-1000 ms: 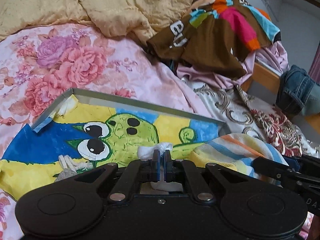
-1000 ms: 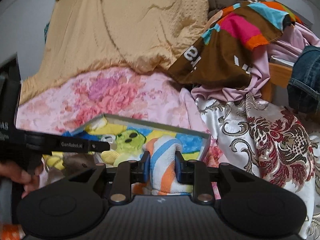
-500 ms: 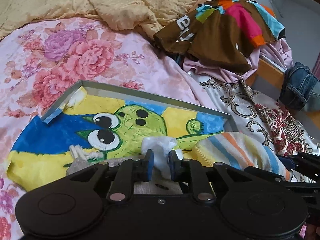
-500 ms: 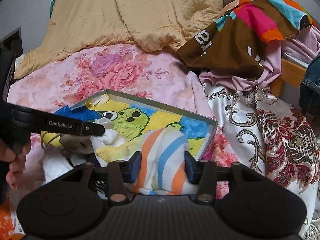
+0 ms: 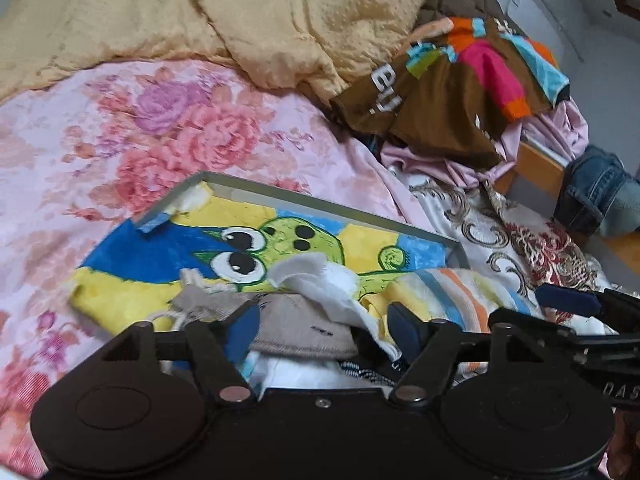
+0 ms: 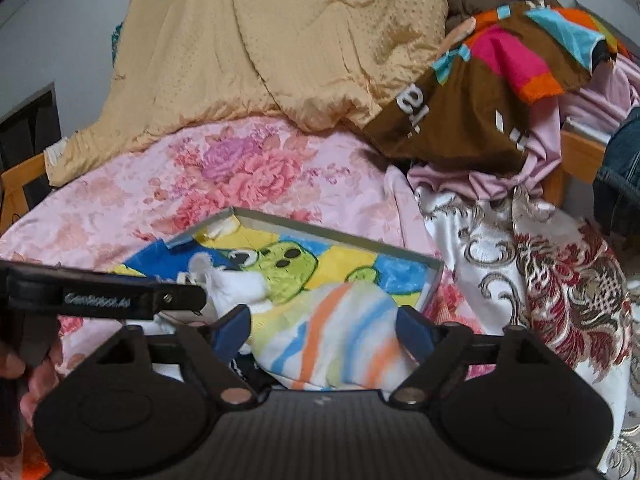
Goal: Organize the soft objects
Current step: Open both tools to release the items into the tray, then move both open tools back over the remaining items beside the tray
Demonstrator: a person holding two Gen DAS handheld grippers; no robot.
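Observation:
A grey shallow box (image 5: 320,200) lined with a cartoon frog towel (image 5: 280,240) lies on the bed; it also shows in the right wrist view (image 6: 340,236). My left gripper (image 5: 324,328) is open, its jaws wide apart around a white cloth (image 5: 324,280) and a beige-grey cloth (image 5: 296,324) lying in the box. My right gripper (image 6: 324,332) is open, jaws either side of a pastel striped cloth (image 6: 340,332) resting at the box's near right. That striped cloth shows in the left wrist view (image 5: 452,300).
A pink floral bedspread (image 5: 160,132) lies under the box. A tan quilt (image 5: 240,20) is heaped at the back. A brown multicoloured garment (image 5: 460,92), lilac cloth, an ornate white-red cloth (image 6: 540,280) and jeans (image 5: 600,196) crowd the right.
Both grippers have opened. The left let go of the white cloth and the right let go of the striped cloth; both cloths now rest in the box.

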